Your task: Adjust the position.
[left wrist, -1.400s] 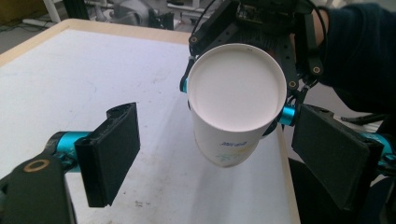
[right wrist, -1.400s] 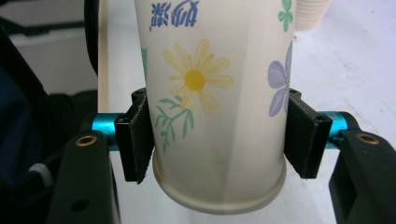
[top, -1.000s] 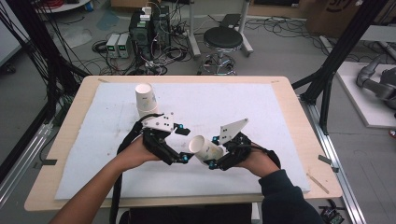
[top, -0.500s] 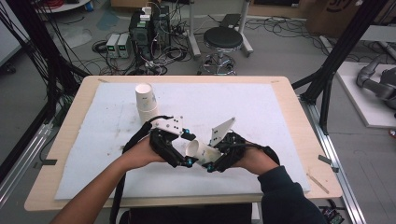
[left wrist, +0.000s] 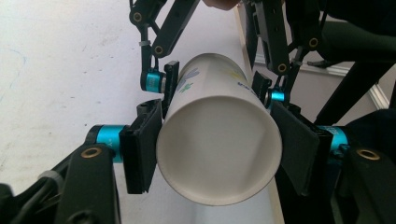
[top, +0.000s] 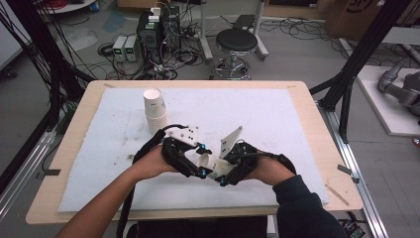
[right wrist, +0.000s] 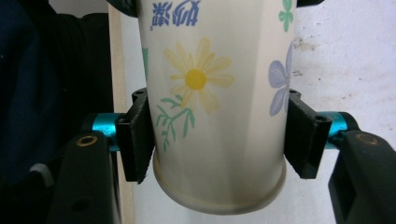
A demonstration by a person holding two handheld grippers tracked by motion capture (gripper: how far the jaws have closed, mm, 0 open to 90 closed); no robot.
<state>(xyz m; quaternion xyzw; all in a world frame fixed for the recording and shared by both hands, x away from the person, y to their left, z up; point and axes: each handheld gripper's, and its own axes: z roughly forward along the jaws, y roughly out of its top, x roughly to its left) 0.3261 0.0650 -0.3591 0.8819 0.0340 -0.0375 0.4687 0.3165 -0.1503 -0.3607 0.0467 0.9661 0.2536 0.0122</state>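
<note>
High view: both grippers met over the near middle of the table (top: 307, 99), one paper cup (top: 207, 163) held lying on its side between them.
Left gripper (top: 198, 161): jaws had just been closing, cup between them; pads now pressed on the cup.
Left gripper view: cup (left wrist: 219, 144) seen end-on, pale round end toward the camera, own pads tight on both sides near that end. Right gripper's jaws clamped the same cup farther along.
Right gripper (top: 224, 173): closed on the cup, pads pressing both sides.
Right gripper view: cup (right wrist: 212, 93) ran away from the camera, rolled rim nearest, pads gripping just above that rim. Print on the wall: yellow flower, blue flower, green leaves, some blue lettering.
Cup position: off the white mat (top: 277, 119), carried in the air by the two grips, just in front of the person's hands.
Cup stack (top: 154, 110): upside-down paper cups nested together, upright on the mat at far left, well apart from the held cup.
Hands: left hand (top: 148, 163) and right hand (top: 267, 168) each wrapped round a gripper body, forearms coming in from the near edge.
Mat: white, scuffed with dark marks on its left half.
</note>
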